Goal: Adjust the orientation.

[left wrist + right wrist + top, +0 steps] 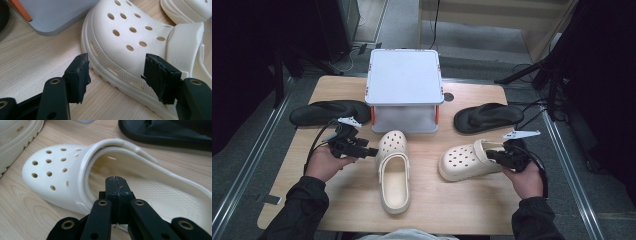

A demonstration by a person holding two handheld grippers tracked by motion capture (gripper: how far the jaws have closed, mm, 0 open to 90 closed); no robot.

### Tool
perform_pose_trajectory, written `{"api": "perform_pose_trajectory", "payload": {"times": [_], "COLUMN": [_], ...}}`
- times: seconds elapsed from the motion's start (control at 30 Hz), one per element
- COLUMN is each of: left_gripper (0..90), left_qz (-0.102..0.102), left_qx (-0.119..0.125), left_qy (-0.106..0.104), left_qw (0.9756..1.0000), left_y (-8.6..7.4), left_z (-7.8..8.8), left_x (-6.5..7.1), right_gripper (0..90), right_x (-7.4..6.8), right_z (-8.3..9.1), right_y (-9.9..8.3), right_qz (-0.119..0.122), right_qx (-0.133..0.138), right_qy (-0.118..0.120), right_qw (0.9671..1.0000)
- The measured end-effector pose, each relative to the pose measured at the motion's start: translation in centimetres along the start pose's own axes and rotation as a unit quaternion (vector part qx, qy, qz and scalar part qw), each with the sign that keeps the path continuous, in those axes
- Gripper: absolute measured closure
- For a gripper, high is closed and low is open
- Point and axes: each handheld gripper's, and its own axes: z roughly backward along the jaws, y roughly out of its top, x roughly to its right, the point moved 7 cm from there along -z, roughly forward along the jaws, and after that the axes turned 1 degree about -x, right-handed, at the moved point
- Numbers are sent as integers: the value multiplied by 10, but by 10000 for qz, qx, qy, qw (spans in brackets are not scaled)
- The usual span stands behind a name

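Two cream perforated clogs lie on the wooden table (462,210). One clog (393,172) points its toe at the box, and the other clog (464,161) lies crosswise with its toe to the left. My left gripper (373,151) is open just left of the first clog's toe. In the left gripper view the left gripper (117,75) has its jaws either side of that clog's (125,37) sole edge, with the pads clear of it. My right gripper (491,155) is shut at the heel end of the second clog. In the right gripper view the right gripper (116,181) has its jaws pressed together over that clog's (57,170) opening.
A grey lidded box (404,90) with orange clasps stands at the table's back middle. One black flip-flop (329,111) lies to its left and another black flip-flop (488,116) to its right. Bare wood lies along the front edge of the table.
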Motion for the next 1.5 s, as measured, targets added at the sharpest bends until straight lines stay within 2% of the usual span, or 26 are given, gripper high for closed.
{"api": "perform_pose_trajectory", "payload": {"times": [0.2,0.37,0.43,0.63,0.73,1.13,1.37,1.5], "left_gripper": [370,371,370,371,386,396,397,397], "left_qz": [21,32,70,58,141,156,153,138], "left_qx": [43,100,114,95,144,124,132,127], "left_qy": [-30,-22,-43,-12,-46,24,12,14], "left_qw": [10000,9999,9999,9999,9998,9998,9998,9998], "left_y": [3,4,4,4,5,4,4,4], "left_z": [-1,1,1,1,3,5,5,5], "left_x": [-3,-5,-6,-6,-6,-9,-9,-9], "right_gripper": [900,900,900,900,900,900,900,900], "right_x": [-5,-9,-17,-27,-34,-52,-64,-69], "right_z": [-4,-3,-1,-2,-3,-7,-13,-15], "right_y": [0,-1,-1,-1,-1,0,4,6], "right_qz": [88,145,209,322,371,349,159,83], "right_qx": [-67,-91,-115,-195,-228,-306,-277,-280], "right_qy": [-121,-97,-106,-75,-67,86,328,379], "right_qw": [9999,9998,9997,9993,9990,9989,9990,9989]}}
